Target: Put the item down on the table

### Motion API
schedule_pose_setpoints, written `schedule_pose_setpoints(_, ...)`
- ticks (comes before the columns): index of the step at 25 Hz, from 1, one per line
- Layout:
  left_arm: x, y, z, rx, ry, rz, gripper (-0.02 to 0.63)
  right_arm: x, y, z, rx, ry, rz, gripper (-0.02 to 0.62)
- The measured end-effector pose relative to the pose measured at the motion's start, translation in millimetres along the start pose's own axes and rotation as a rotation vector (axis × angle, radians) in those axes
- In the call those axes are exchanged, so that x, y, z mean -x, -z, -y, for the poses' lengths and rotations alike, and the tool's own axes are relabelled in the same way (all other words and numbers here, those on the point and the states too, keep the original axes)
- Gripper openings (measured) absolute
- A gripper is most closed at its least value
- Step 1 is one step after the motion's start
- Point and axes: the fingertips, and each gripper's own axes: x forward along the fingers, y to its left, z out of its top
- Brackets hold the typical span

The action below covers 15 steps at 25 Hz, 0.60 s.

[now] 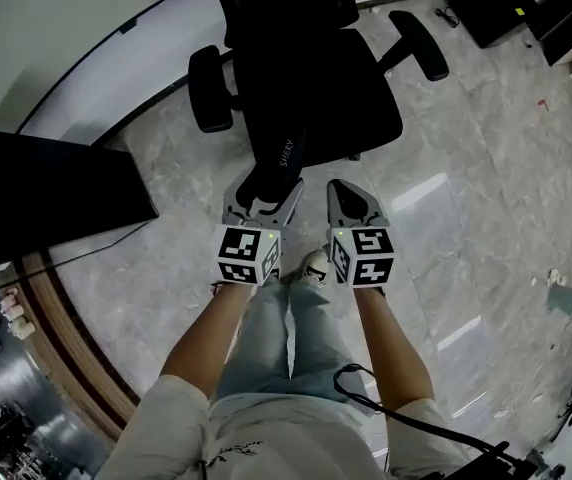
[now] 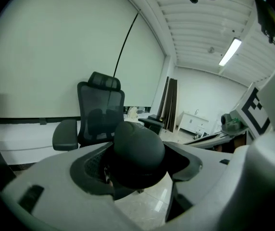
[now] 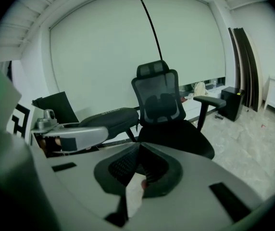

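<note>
A black, rounded, elongated item (image 1: pixel 282 158) with pale lettering on it is gripped in my left gripper (image 1: pixel 263 203), held at waist height above the floor. In the left gripper view the item (image 2: pixel 137 150) fills the space between the jaws. From the right gripper view, the item (image 3: pixel 111 119) sticks out of the left gripper (image 3: pixel 75 134). My right gripper (image 1: pixel 341 186) is beside it, shut, with nothing between its jaws (image 3: pixel 140 165). A black table top (image 1: pixel 46 193) lies to the left.
A black office chair (image 1: pixel 306 68) stands straight ahead on the marble floor, close to both grippers. A wooden-edged desk (image 1: pixel 61 348) runs along the lower left. A black box (image 1: pixel 496 3) sits at the far right, with dark boards (image 3: pixel 245 66) against the wall.
</note>
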Motion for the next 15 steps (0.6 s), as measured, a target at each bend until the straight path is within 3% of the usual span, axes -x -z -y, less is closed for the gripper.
schedule_pose_setpoints(5,-84,87,-49,-0.065,-0.005,-0.04,0.325,-87,56,29,-0.029,-0.012,0.003,0.002)
schedule_pose_setpoints(10,-155,171,-88,-0.087,-0.029,-0.099,0.324,-135,117,54,-0.042,-0.005,-0.004,0.002)
schedule_pose_setpoints(15,-195,222,-115,-0.094,-0.05,-0.137,0.325,-161,153,63,-0.023,-0.014,-0.016,0.002)
